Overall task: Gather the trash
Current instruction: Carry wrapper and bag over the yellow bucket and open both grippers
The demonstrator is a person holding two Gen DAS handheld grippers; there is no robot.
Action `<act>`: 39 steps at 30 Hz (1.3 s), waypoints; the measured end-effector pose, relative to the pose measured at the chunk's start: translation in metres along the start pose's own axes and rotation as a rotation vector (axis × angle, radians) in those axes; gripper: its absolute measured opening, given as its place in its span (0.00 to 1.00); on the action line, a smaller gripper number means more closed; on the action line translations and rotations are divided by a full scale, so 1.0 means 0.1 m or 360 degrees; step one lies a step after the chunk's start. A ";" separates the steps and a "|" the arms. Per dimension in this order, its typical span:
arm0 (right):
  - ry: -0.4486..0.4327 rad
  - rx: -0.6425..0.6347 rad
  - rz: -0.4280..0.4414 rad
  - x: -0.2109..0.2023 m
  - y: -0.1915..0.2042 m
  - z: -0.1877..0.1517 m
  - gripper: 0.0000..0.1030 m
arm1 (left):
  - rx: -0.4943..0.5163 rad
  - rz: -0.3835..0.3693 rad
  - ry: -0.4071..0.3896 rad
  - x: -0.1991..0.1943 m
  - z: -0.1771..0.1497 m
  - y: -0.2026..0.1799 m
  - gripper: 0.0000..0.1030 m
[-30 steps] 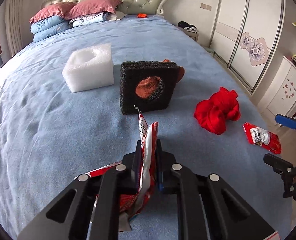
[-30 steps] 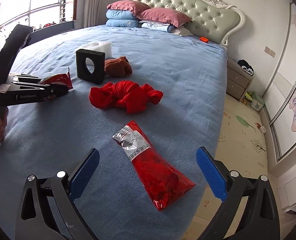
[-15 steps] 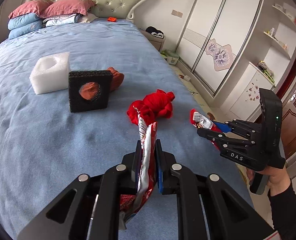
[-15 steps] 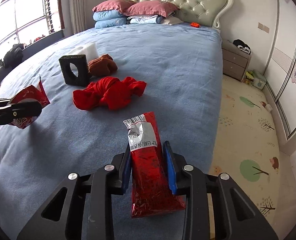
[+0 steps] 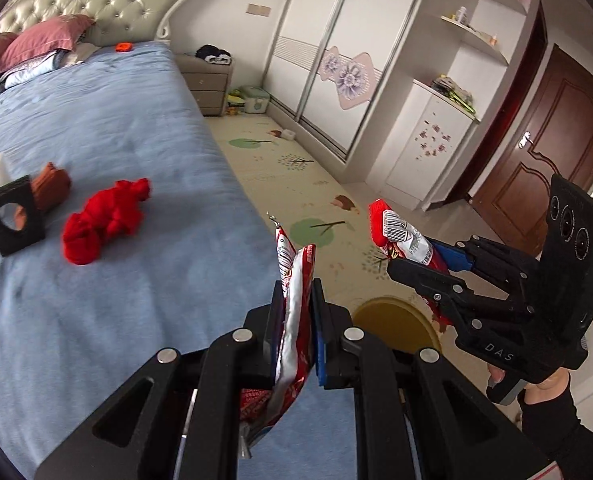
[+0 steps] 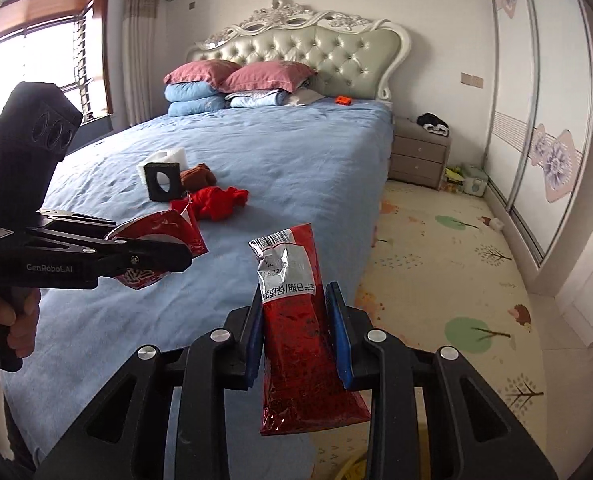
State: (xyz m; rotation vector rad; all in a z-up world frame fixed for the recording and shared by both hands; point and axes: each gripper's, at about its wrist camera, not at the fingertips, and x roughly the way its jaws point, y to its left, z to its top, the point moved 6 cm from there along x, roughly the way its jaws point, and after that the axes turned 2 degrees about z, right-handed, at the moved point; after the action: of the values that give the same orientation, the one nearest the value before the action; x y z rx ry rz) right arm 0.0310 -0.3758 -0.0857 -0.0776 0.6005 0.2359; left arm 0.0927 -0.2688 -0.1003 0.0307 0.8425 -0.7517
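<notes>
You have a piece of trash in each claw. Your left gripper (image 5: 294,312) is pressed together on a crumpled red-and-silver wrapper (image 5: 294,280), and your right gripper (image 6: 298,320) pinches a red snack packet (image 6: 296,320) with a barcode at its top — both held in the air past the side of the bed (image 5: 116,280), over the floor mat.

So, as I judge it, the picking-up of these two pieces is done and the dropping-off is left. Below your grippers a round yellowish rim (image 5: 392,320) shows, probably a bin; only part of it is visible and you cannot tell what is in it, if anything.

Still on the bed lie a black foam block (image 5: 12,220) with a hole, a white foam block (image 6: 164,160), a red cloth bundle (image 5: 104,220) and a brown cloth (image 5: 50,188). The foam pieces may yet count as trash — the cloths probably not.
</notes>
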 end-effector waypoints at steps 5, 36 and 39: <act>0.0026 0.0100 -0.0171 -0.43 -0.50 -0.48 0.28 | 0.0126 -0.0136 0.0103 0.44 -0.03 -0.70 0.13; 0.0368 0.0615 -0.0524 -0.68 -1.81 -2.28 0.64 | 0.0386 -0.0332 0.0550 1.82 -0.65 -2.14 0.94; 0.0305 0.0650 -0.0504 -0.76 -1.81 -2.20 0.64 | 0.0371 -0.0325 0.0505 1.74 -0.59 -2.11 0.94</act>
State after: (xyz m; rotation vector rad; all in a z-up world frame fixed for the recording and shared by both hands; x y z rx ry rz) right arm -0.1069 -0.5975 -0.2226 0.2008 0.8063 -0.2057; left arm -0.0012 -0.5103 -0.2044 0.2811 1.0653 -1.0527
